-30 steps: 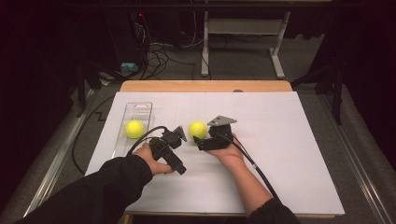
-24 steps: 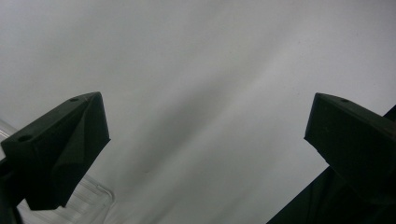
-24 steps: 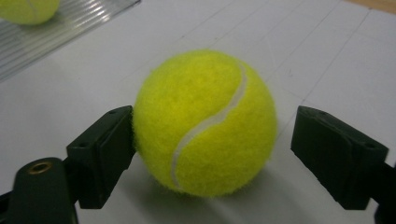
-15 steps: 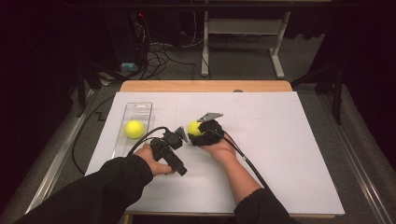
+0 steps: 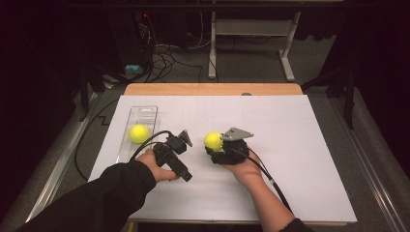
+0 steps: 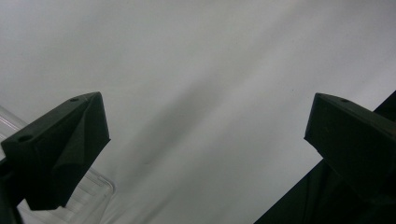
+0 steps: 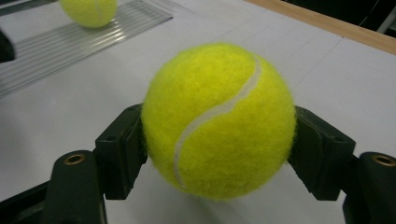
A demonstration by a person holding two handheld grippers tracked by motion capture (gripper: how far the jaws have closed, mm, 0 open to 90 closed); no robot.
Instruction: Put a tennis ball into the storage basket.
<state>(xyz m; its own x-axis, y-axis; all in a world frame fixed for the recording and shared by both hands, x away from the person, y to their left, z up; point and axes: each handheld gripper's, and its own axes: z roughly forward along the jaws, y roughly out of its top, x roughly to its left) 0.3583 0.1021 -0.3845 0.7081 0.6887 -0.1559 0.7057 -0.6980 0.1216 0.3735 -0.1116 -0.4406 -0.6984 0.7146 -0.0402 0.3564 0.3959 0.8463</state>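
Right gripper (image 5: 216, 143) fingers clamped on tennis ball (image 7: 218, 120) above white table (image 5: 290, 145), left gripper (image 5: 181, 140) fingers apart and empty; advisable to keep squeeze steady, lift clear, carry level toward clear tray (image 5: 145, 113) beside second ball (image 5: 139, 133).

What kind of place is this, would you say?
Probably a lab or workshop set up for recording: a table covered in white paper, cables tangled on the grey floor behind it, and a metal stand in a dark room.
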